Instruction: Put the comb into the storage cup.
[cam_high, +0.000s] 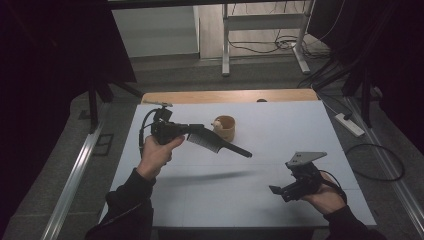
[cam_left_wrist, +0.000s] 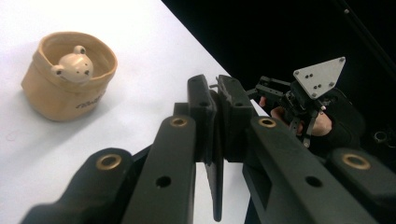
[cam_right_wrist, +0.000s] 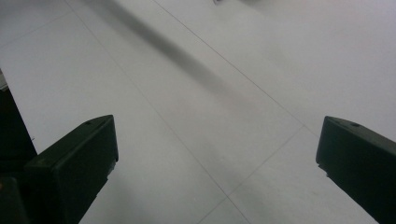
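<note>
- Nearest me, at the front right of the table (cam_high: 260, 200), my right gripper (cam_high: 278, 191) sits low over bare white surface, jaws spread wide with nothing between them; the right hand (cam_high: 327, 196) holds it level, pointing left across the table, wrist straight.
- Farther in on the left, my left gripper (cam_high: 192, 129) is clamped on the black comb (cam_high: 220, 142), pinching the toothed end while the thin handle sticks out to the right and slightly down, held clear above the table, its shadow lying well below it.
- For this step I judge the job is to carry the comb to the cup; I'd keep the clamp firm, since the long free handle gives leverage and could swivel in the jaws.
- I'd tip the handle downward before lowering, so it enters cleanly past the bear figure (cam_left_wrist: 74, 67).
- My left hand (cam_high: 156, 154) is raised, forearm angled up from the near edge, gripper roughly horizontal.
- Just beyond the comb stands the tan cup (cam_high: 225, 127), upright, apart from it.
</note>
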